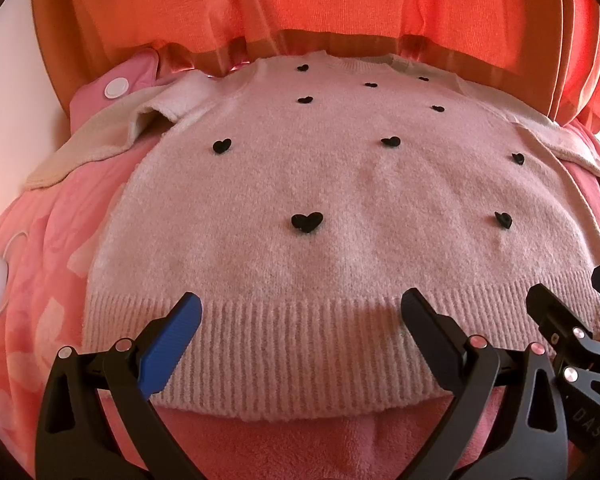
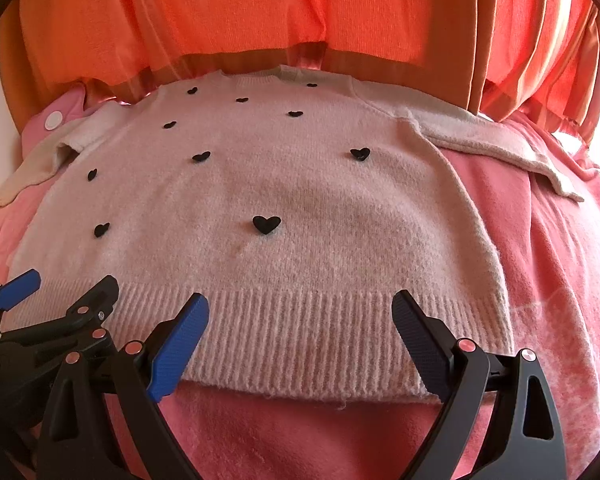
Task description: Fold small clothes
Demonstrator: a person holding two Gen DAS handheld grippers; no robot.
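Pink blanket [image 1: 40, 248] under everything. Pale pink sweater [image 1: 340, 184] lies flat on it, front up (small black hearts [image 1: 307, 222] scattered across), sleeves spread to both sides, ribbed hem [image 1: 300, 344] nearest me. My left hand-held gripper [image 1: 302, 316] wide open above hem's left half, holding nothing. My right hand-held gripper [image 2: 300, 318] just beside it, equally wide open above hem's right half, nothing held. Orange curtain [image 2: 260, 12] hangs behind collar.
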